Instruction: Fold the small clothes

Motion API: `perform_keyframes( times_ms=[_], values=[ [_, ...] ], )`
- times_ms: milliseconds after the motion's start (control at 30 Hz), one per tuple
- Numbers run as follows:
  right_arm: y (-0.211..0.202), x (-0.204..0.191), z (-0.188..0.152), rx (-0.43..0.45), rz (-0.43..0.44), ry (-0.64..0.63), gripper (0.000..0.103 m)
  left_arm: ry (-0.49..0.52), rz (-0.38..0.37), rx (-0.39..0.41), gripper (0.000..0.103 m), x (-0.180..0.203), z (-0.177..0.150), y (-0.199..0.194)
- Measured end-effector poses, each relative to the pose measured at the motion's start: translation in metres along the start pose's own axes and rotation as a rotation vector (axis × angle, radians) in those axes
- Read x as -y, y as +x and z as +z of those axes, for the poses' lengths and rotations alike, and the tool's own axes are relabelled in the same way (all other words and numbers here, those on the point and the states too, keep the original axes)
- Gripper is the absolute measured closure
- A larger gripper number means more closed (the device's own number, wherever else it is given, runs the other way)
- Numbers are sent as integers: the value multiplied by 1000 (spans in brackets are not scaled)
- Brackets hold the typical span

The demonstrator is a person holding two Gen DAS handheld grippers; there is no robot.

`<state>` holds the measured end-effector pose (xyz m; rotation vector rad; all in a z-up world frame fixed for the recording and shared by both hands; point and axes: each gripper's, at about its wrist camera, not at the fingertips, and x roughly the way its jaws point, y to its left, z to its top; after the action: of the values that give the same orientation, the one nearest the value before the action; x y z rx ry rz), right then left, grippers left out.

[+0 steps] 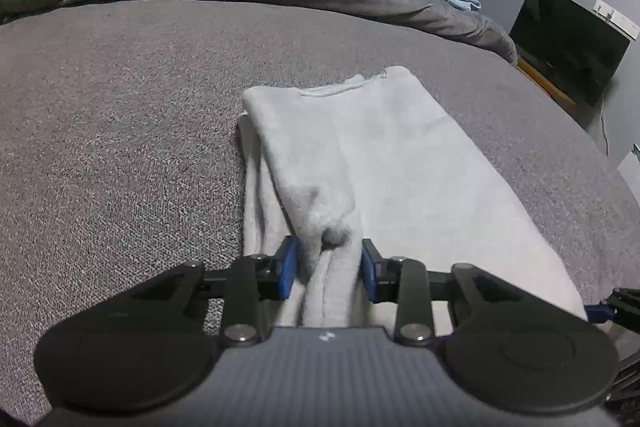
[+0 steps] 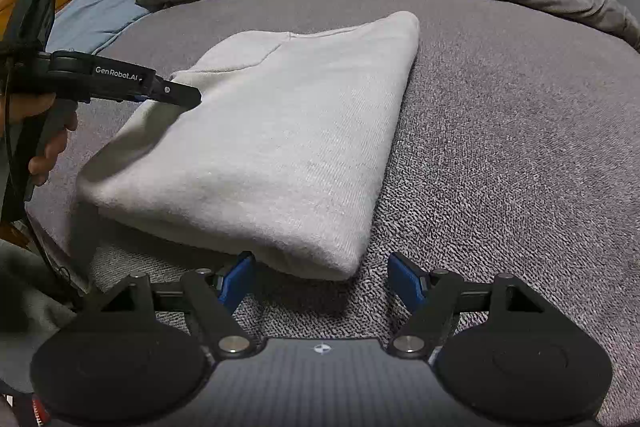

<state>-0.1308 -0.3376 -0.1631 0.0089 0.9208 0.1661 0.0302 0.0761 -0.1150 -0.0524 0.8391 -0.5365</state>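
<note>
A pale grey sweater (image 2: 260, 147) lies folded on the grey bed cover (image 2: 500, 147). The left tongs (image 1: 329, 269) are pinched on a bunched fold of it, the cloth gathered between their blue pads (image 1: 289, 267). The right tongs (image 2: 322, 281) stand wide apart and hold nothing, the sweater's near corner just ahead of them.

garment (image 2: 280, 131) — pale grey knit; folded flat, layered; lies on grey bed cover (image 2: 500, 147)
</note>
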Motion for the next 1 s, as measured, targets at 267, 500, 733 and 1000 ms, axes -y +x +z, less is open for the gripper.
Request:
perform_keyframes(
  times_ms=[267, 500, 733, 1000],
  values=[
    [6, 5, -2, 6, -15, 21, 28, -61, -17, 12, 86, -18, 4, 0],
    [8, 3, -4, 21, -28, 6, 28, -167, -31, -1, 86, -42, 3, 8],
    [2, -12, -8, 125, -39, -58, 29, -189, -39, 0, 85, -46, 6, 14],
    [9, -2, -13, 144, -189, -51, 24, -191, -45, -5, 83, -48, 0, 14]
  ],
)
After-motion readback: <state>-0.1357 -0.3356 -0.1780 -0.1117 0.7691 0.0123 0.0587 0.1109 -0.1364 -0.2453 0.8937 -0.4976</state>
